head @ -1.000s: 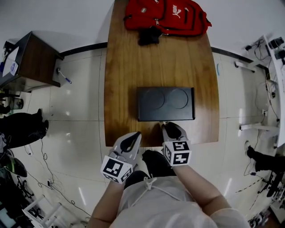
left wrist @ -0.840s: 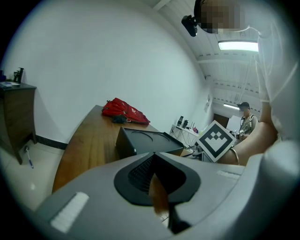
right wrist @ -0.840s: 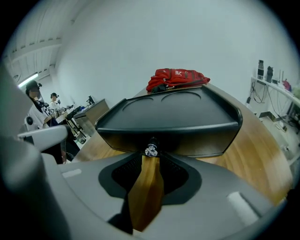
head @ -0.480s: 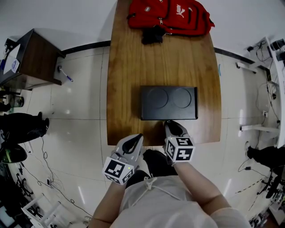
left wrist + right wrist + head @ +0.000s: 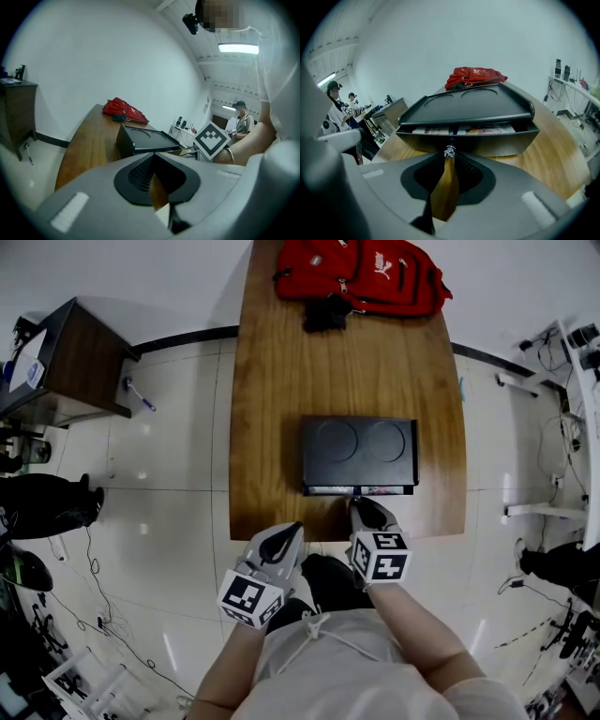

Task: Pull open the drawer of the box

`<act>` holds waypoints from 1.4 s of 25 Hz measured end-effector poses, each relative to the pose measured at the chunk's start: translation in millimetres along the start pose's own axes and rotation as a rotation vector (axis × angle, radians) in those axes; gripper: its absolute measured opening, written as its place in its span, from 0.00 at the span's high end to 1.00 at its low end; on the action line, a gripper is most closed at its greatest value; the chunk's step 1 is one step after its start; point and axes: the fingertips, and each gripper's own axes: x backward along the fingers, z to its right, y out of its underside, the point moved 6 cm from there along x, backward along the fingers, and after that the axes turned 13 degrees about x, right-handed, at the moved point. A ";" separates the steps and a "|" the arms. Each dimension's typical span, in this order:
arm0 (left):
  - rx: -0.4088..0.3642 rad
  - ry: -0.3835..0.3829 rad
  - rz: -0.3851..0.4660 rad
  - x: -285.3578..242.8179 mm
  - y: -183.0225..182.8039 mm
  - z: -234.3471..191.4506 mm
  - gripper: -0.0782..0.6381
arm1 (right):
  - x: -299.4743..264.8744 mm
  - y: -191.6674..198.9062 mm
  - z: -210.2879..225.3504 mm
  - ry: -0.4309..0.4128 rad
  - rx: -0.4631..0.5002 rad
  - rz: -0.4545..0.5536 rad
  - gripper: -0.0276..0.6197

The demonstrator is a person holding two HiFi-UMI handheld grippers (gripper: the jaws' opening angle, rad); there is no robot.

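Your right gripper is on the drawer knob. Its jaws are closing, with the tips pinching the small metal knob from both sides and nothing else between them. The drawer is out a little way from the box, so only a narrow slot shows under the top. Printed papers lie flat inside, visible through that slot.

The box is black and low, with two round recesses in its top. It sits square across the wooden table, nearer your edge than the far end, with the drawer front facing you. The right gripper comes in straight at the middle of the drawer front. Its body is over the strip of table between the box and the near edge.

Your left gripper isn't on anything. Its jaws meet at the tips and hold nothing; only table wood shows through the slit behind them. It sits at the near table edge, left of the box's front corner, apart from both box and drawer.

At the far end of the table is a red backpack, with a black item touching its near side; can't tell what that item is. Both are well apart from the box. A dark wooden cabinet stands on the floor to your left, off the table.
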 end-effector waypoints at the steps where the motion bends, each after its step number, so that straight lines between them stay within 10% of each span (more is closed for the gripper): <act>1: -0.002 -0.006 0.003 2.0 -0.1 0.5 0.88 | 2.1 2.3 -1.6 0.000 -0.003 -0.002 0.85; 35: -0.046 -0.010 0.048 80.8 31.9 52.0 0.88 | 53.9 83.0 -37.0 0.033 -0.073 -0.005 0.82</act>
